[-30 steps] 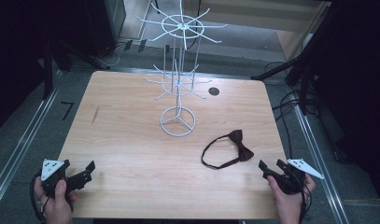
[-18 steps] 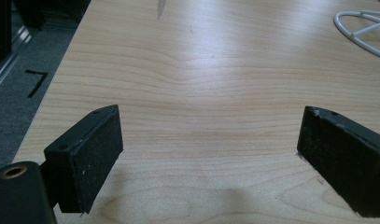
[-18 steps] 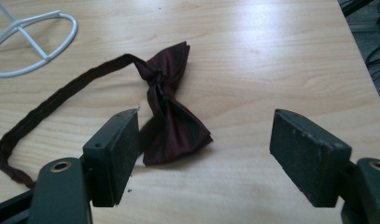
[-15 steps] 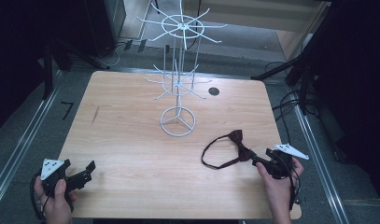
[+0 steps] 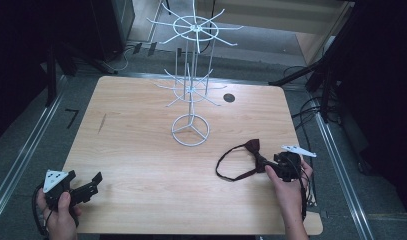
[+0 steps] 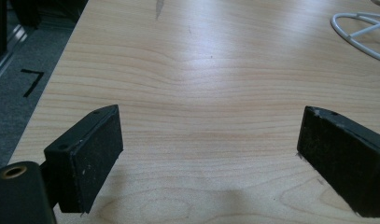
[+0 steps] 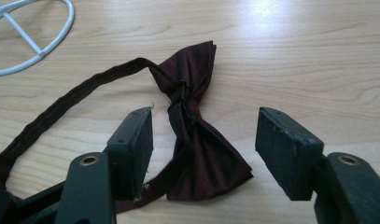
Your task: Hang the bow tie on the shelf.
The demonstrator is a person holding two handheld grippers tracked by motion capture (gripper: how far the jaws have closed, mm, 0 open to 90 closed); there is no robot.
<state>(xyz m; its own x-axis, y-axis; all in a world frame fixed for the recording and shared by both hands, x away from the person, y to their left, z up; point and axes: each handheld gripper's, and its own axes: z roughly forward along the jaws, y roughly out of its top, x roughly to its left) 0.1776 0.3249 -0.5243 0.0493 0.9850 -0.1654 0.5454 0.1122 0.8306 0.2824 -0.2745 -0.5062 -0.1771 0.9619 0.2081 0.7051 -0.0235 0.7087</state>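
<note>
At the near left corner of the wooden table (image 5: pixel 141 150), the left gripper (image 6: pixel 211 154) sits low with its jaws wide apart and nothing between them. In the middle stands a white wire rack (image 5: pixel 191 95). To the right lies a dark red bow tie (image 7: pixel 194 126) with its strap looped out. The right gripper (image 7: pixel 204 149) has its jaws spread, one on each side of the bow, not squeezing it

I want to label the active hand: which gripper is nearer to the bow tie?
Right. The right gripper is open with its jaws on either side of the bow tie; the left gripper is across the table.
</note>
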